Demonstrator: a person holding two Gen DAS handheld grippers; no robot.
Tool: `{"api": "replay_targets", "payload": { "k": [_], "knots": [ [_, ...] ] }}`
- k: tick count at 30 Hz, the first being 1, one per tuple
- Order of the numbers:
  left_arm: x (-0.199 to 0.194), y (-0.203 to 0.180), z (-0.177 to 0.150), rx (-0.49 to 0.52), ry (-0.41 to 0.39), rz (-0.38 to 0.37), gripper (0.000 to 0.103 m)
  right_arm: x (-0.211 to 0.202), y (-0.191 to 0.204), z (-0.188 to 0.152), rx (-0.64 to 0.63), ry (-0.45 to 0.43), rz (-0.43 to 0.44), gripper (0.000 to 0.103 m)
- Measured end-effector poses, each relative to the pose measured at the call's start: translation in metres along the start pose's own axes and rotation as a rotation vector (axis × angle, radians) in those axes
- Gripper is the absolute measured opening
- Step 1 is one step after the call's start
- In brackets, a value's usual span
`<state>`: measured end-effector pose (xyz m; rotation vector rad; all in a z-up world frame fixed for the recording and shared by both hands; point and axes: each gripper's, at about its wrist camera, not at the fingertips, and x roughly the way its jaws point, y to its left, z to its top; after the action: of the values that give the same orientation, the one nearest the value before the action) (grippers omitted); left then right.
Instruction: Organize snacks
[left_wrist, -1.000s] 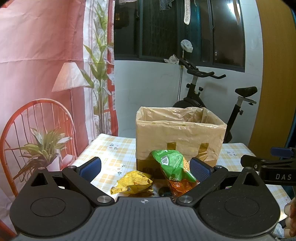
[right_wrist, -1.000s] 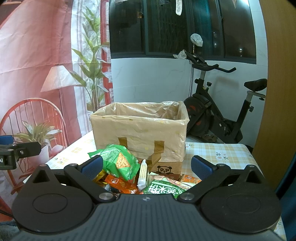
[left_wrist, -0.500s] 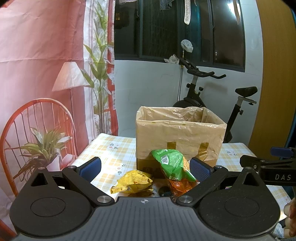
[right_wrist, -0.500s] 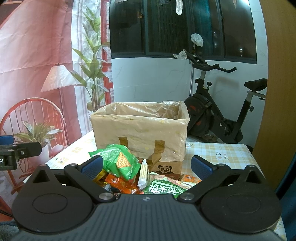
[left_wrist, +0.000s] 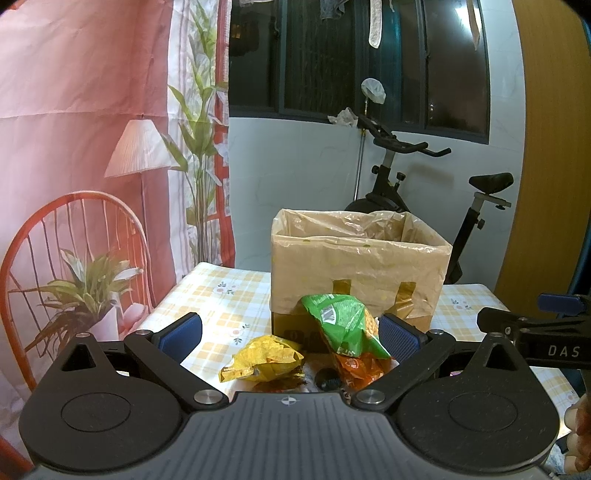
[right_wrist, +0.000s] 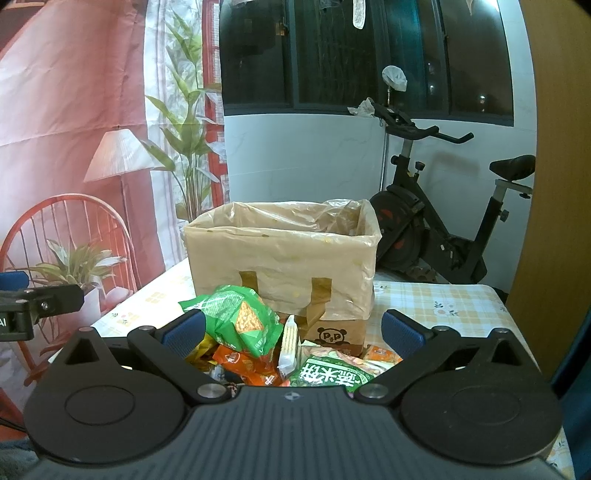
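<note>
Left wrist view. The left gripper (left_wrist: 290, 332) was spread wide and empty above a checked table (left_wrist: 221, 291). A yellow packet (left_wrist: 264, 360) lay between its fingers, and a green packet (left_wrist: 341, 326) leaned on an orange packet (left_wrist: 360, 365), touching the front of the lined box (left_wrist: 356, 273). A small dark object near the orange packet was too unclear to name. Risk: closing on the crumpled yellow packet could pinch only loose foil, so it might slip free.

Right wrist view. The right gripper (right_wrist: 291, 334) was likewise spread and held nothing. The snack heap sat against the box (right_wrist: 282, 266): green packet (right_wrist: 240, 323), white packet (right_wrist: 290, 345) standing on end, and a flat green packet (right_wrist: 330, 374) nearest the camera. Risk: packets overlapped, so lifting one could drag or topple its neighbours off the table (right_wrist: 439, 306); the loose liner at the rim could also snag a packet during the drop.
</note>
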<state>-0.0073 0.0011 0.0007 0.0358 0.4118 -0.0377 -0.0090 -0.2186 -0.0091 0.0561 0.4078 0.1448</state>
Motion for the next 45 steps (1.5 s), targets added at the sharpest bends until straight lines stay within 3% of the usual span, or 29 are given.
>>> {"api": "replay_targets", "payload": {
  "k": [32, 37, 40, 43, 45],
  "knots": [
    [0.007, 0.006, 0.002, -0.02, 0.013, -0.007, 0.102, 0.005, -0.002, -0.004, 0.008, 0.001, 0.01, 0.103],
    [0.02, 0.023, 0.019, -0.061, -0.032, 0.023, 0.102, 0.008, -0.018, 0.003, 0.052, -0.083, 0.047, 0.103],
    [0.035, 0.023, 0.025, -0.068, -0.058, 0.017, 0.102, 0.013, -0.025, 0.011, 0.067, -0.15, 0.026, 0.103],
    [0.052, 0.012, 0.02, -0.059, -0.058, 0.009, 0.102, 0.023, -0.028, 0.018, 0.05, -0.218, 0.003, 0.103],
    [0.068, 0.003, 0.006, -0.051, -0.037, 0.001, 0.102, 0.036, -0.03, 0.018, 0.05, -0.215, 0.02, 0.103]
  ]
}}
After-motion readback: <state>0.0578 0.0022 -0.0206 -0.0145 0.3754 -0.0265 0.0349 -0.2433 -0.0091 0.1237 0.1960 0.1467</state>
